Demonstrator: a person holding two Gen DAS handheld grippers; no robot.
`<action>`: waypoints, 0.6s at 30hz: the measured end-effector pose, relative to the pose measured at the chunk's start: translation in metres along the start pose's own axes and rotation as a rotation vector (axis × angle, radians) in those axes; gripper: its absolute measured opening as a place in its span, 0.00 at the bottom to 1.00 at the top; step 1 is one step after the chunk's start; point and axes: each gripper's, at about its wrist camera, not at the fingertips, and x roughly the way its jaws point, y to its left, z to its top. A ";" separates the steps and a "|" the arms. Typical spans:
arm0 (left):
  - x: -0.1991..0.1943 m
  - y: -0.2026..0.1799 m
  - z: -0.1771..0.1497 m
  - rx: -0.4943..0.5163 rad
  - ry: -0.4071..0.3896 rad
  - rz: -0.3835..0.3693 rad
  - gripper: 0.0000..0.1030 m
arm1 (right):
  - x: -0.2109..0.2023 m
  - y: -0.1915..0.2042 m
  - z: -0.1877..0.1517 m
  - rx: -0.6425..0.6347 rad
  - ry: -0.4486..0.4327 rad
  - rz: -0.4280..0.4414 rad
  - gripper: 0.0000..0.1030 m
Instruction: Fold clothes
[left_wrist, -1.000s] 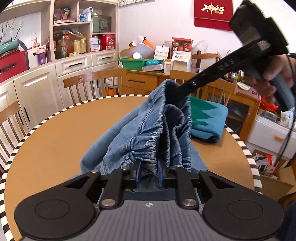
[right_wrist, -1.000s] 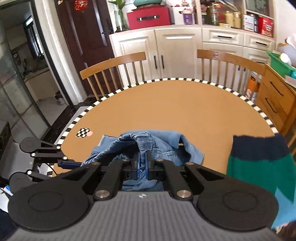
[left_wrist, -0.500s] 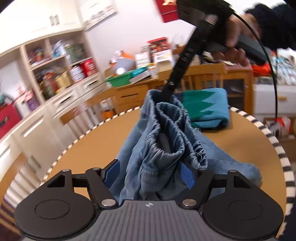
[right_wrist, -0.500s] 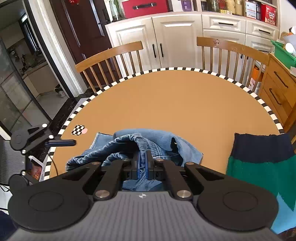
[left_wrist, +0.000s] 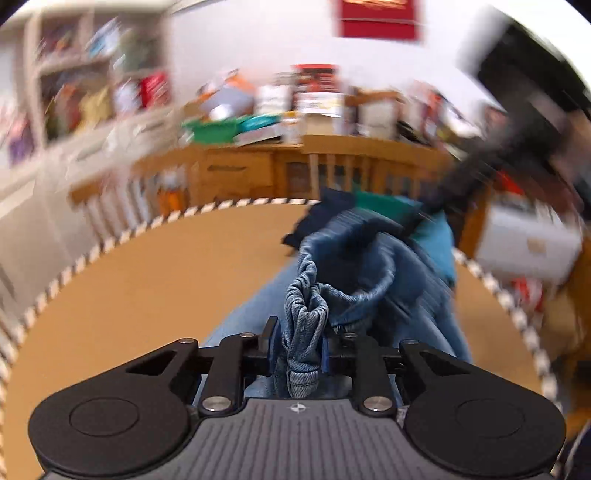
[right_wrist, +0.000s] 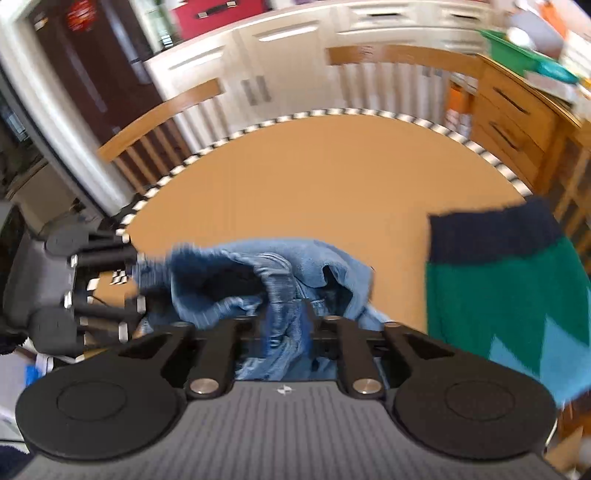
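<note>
1. Left gripper (left_wrist: 298, 349): jaws closing, narrow gap. A gathered bunch of the jeans (left_wrist: 354, 280) waistband sits between the blue pads, which press on it.
2. Right gripper (right_wrist: 286, 334): jaws opening. Denim fills the gap between the pads; whether they press on it is unclear through the blur.
3. Jeans: light blue denim, elastic waist bunched and lifted between the two grippers. In the right wrist view the rest of the cloth (right_wrist: 258, 273) lies crumpled on the table near its close edge.
4. Table (right_wrist: 332, 177): round, tan top, black-and-white striped rim.
5. Folded sweater (right_wrist: 506, 280): green, navy and light blue, lying at the table's right edge, just beside the jeans.
6. Beyond the table: wooden chairs (right_wrist: 162, 110), white cabinets (right_wrist: 280, 40), a wooden sideboard (right_wrist: 517, 107) piled with clutter. Both views are blurred.
</note>
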 end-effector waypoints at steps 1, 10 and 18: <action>0.005 0.009 0.001 -0.044 0.010 -0.006 0.22 | -0.001 -0.001 -0.007 0.014 -0.006 -0.008 0.30; 0.049 0.052 0.018 -0.234 0.076 -0.054 0.22 | -0.015 0.023 -0.080 0.191 -0.109 -0.091 0.41; 0.074 0.071 0.030 -0.300 0.100 -0.063 0.22 | 0.018 0.071 -0.135 0.433 -0.182 -0.060 0.51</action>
